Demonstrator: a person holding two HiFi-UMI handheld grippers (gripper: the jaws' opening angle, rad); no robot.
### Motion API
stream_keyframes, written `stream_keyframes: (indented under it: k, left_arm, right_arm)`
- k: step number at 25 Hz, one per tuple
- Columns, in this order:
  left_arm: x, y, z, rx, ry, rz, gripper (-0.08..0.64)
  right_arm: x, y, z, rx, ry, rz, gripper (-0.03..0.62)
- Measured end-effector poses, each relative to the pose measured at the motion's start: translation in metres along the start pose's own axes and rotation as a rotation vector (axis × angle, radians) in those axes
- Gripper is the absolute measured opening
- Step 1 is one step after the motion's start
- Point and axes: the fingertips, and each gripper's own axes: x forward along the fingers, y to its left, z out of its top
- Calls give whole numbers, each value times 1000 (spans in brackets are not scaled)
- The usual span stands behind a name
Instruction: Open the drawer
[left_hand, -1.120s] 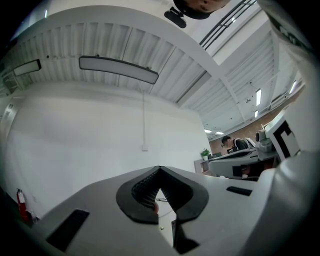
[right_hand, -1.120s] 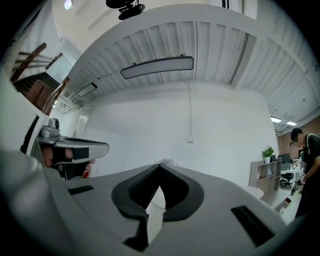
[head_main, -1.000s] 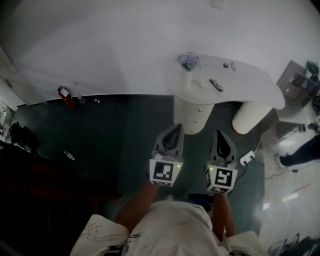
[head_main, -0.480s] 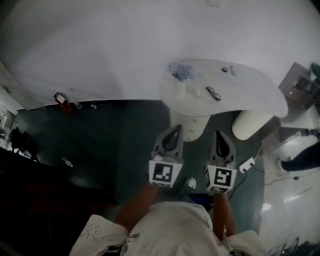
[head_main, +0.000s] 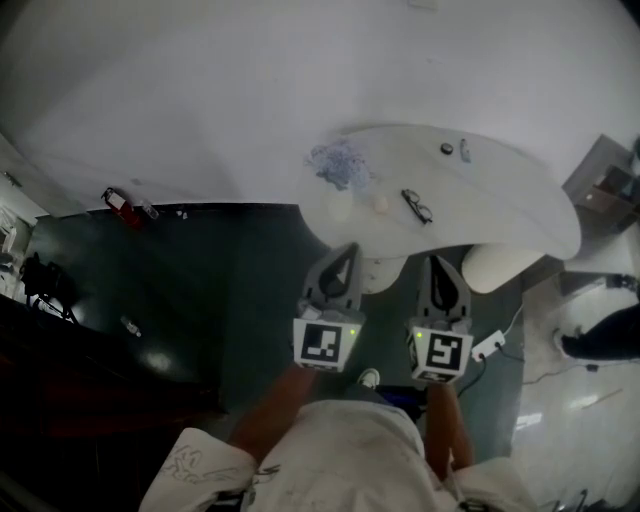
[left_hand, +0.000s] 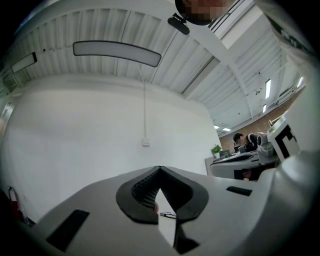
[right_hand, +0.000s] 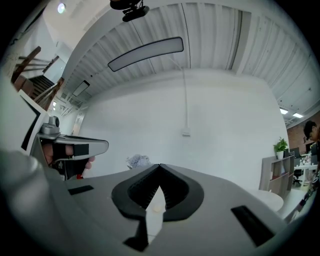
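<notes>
A white curved table (head_main: 500, 195) stands against the wall on two round pedestals. The left pedestal (head_main: 380, 272) carries the drawers; only a strip of it shows under the tabletop, between my two grippers, and the drawer fronts are hidden. My left gripper (head_main: 349, 250) points at the table's front edge, shut and empty (left_hand: 159, 169). Beside it my right gripper (head_main: 437, 262) is also shut with nothing in it (right_hand: 160, 166). Neither touches the table.
On the table lie glasses (head_main: 417, 205), a vase of pale flowers (head_main: 338, 165), a small round thing (head_main: 381, 202) and two small items (head_main: 455, 150). A power strip (head_main: 489, 346) lies on the floor at right, a fire extinguisher (head_main: 118, 203) at left. The second pedestal (head_main: 495, 264) stands right.
Both grippers have moved forward side by side toward the table, still shut. The table has come closer, and its top now hides most of the drawer pedestal.
</notes>
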Motion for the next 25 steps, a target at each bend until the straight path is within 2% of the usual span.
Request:
stream_keyframes:
  k: [9, 16, 25]
  left_arm:
    - [36, 10, -14, 19, 20, 41, -5]
    - [43, 38, -26, 9, 15, 10, -5]
    - [37, 68, -40, -49, 12, -9, -5]
  right_arm:
    - [39, -20, -19, 30, 15, 28, 5]
    - [59, 1, -24, 10, 27, -6, 5]
    - [70, 37, -35, -21, 64, -31, 5]
